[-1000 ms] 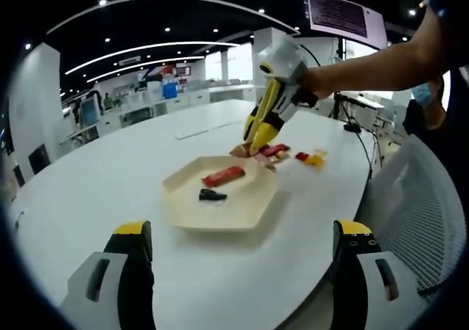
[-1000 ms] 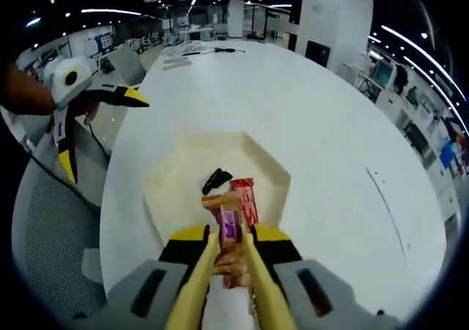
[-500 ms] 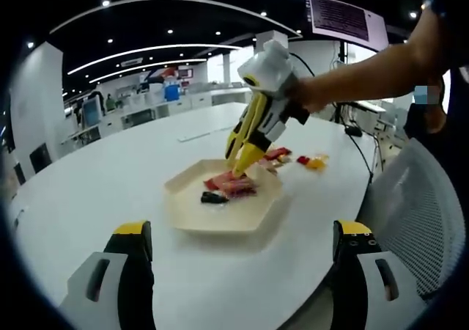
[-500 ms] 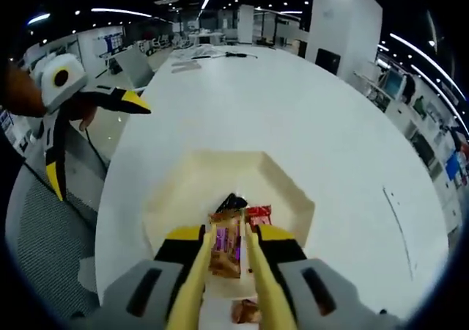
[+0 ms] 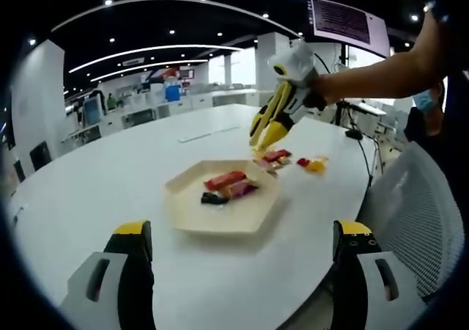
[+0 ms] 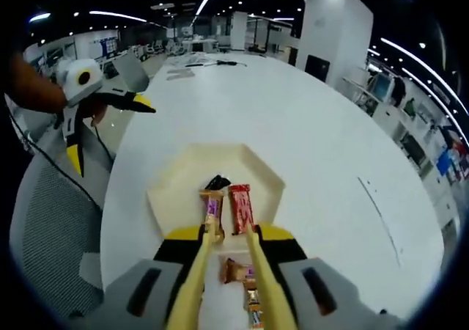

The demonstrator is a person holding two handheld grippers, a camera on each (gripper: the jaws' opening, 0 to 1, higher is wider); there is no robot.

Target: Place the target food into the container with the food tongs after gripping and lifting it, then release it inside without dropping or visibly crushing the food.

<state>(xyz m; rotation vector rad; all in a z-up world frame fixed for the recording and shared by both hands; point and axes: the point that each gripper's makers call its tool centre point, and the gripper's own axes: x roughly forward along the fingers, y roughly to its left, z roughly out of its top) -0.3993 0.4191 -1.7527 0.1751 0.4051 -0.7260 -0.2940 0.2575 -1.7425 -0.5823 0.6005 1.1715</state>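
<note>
On the white table point(image 5: 110, 176), the hexagonal tray point(image 6: 176, 198) holds three snacks: purple-wrapped bar point(image 6: 212, 205), red bar point(image 6: 239, 207), dark piece point(image 6: 215, 183). Right gripper point(image 6: 226, 236) sits above the loose snack pile point(image 6: 245, 286), tong jaws apart, empty. Left gripper point(image 5: 238, 236) idles, jaws wide. Next pick: straddle one wrapper, close gently, lift clear of the tray rim.

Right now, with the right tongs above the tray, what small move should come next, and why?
Probably swing the right gripper back over the loose snacks beside the tray and lower onto one. Its jaws stand open with nothing between them, three wrapped pieces, among them a purple bar, already lie in the tray, and more wait on the table. The left gripper is open too.
</note>
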